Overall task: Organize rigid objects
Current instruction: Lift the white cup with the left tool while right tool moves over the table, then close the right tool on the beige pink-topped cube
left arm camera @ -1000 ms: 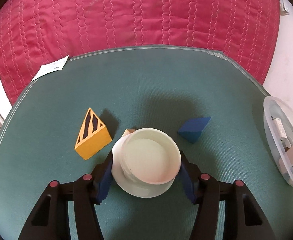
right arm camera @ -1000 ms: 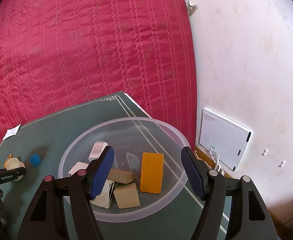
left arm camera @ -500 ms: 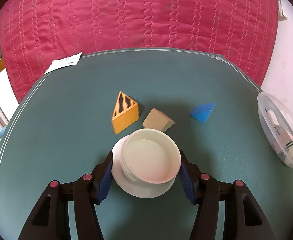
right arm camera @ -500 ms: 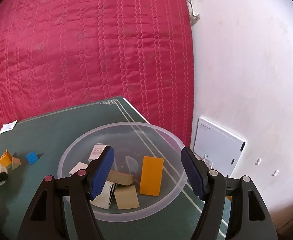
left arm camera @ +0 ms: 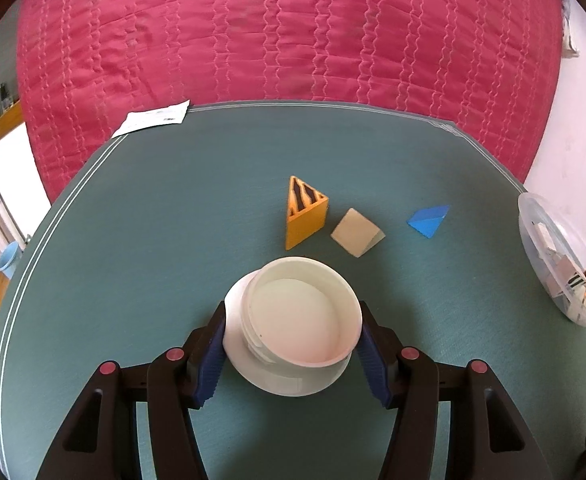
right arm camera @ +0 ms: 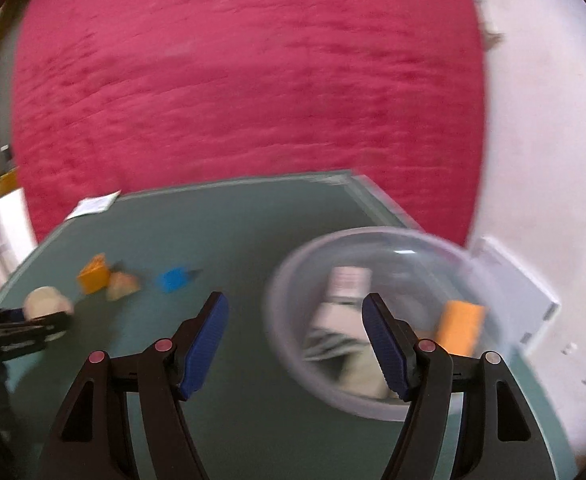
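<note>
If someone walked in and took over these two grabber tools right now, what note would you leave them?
Left gripper: shut on the white tub, held above the green mat.
Right gripper: open, nothing between the fingers, beside the clear bowl.
Done: several blocks lie in the clear bowl, among them an orange block.
Left: three wedges sit loose on the mat, the striped yellow wedge, the beige wedge and the blue wedge. The tub also needs a place.
</note>
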Demonstrator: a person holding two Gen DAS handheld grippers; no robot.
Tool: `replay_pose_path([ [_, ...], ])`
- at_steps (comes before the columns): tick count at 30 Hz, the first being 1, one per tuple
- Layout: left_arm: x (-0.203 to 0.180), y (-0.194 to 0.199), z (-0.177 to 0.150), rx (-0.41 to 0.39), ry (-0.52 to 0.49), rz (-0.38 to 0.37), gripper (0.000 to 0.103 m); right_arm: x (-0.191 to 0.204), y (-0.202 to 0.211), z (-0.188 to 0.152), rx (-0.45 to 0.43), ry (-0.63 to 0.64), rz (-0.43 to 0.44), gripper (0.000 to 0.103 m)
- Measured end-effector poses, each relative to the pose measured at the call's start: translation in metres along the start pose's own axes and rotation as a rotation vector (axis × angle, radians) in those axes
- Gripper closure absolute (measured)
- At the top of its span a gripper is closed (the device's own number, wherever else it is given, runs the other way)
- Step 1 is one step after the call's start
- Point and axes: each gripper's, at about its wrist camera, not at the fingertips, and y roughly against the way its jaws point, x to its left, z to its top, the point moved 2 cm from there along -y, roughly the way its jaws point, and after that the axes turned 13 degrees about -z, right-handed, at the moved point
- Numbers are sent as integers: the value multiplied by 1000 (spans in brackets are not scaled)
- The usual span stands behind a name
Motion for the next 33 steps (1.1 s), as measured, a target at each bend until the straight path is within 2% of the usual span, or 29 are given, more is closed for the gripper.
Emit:
replay_pose_path([
  [5,7,6,-6,-5,23,-8,42,54,-19,-4,131,84,191,33],
  [8,8,11,-7,-14,20,-12,42,81,-31,-9,174,130,231,33],
  [15,13,19,-7,-32,34,-30,42,117,-61,-11,260,182,255,33],
  [23,21,27,-4,-43,61,-33,42,153,-69,-12,285,210,301,33],
  [33,37,28,-6,-42,108,-21,42,193,-101,1,294,208,215,33],
])
